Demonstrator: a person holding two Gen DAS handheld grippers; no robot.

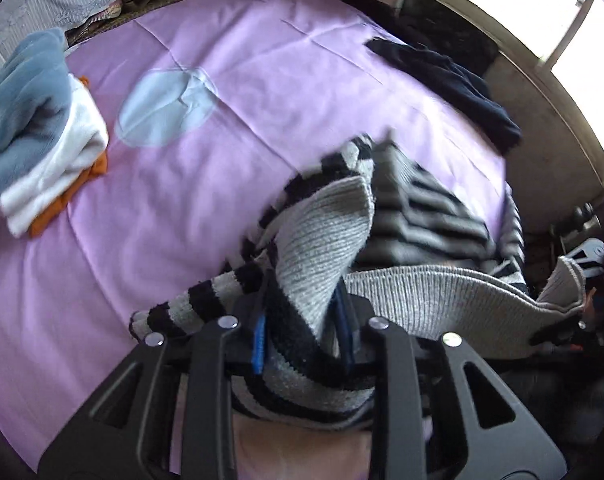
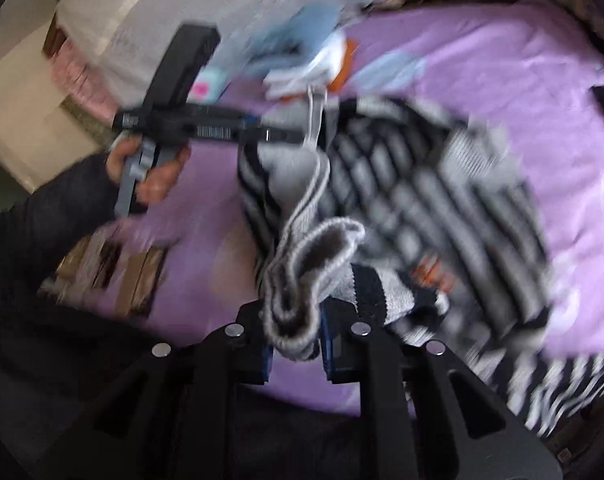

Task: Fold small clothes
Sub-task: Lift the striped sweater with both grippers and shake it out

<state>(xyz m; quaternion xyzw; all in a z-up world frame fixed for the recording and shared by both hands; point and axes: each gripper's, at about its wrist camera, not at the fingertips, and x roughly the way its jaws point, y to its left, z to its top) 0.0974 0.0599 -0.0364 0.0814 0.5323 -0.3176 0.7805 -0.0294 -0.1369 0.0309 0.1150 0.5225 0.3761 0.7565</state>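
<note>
1. Knitwear is the item in hand: a grey-and-black striped knitted sweater point(image 1: 421, 208) with a plain grey ribbed hem, lifted partly off the lilac bedsheet point(image 1: 262, 60) near the bed's near edge, its body draping back onto the sheet.

2. The left gripper point(image 1: 302, 336) has its black fingers with blue pads closed on a bunched fold of the striped knit, and the fabric fills the gap between the jaws.

3. The right gripper point(image 2: 298, 340) is likewise clamped on cloth; a doubled loop of the grey ribbed edge is pinched between its pads and rises in front of the lens.

4. Between the two grips the ribbed hem runs fairly taut in the left wrist view, which suggests the garment is held by two points so that it can be spread or swung flat before folding.

5. In the right wrist view, a person's hand point(image 2: 150, 172) in a dark sleeve holds the handle of the left tool; this view is heavily blurred, so finer details of the cloth cannot be read.

6. A stack of folded clothes point(image 1: 42, 140), blue-grey on top, white beneath and orange at the bottom, sits well apart at the far left of the bed, probably the finished pile.

7. A dark navy garment point(image 1: 453, 80) lies near the far right edge, apparently waiting its turn.

8. Judged from this, the sweater's fold is at an early stage.
</note>
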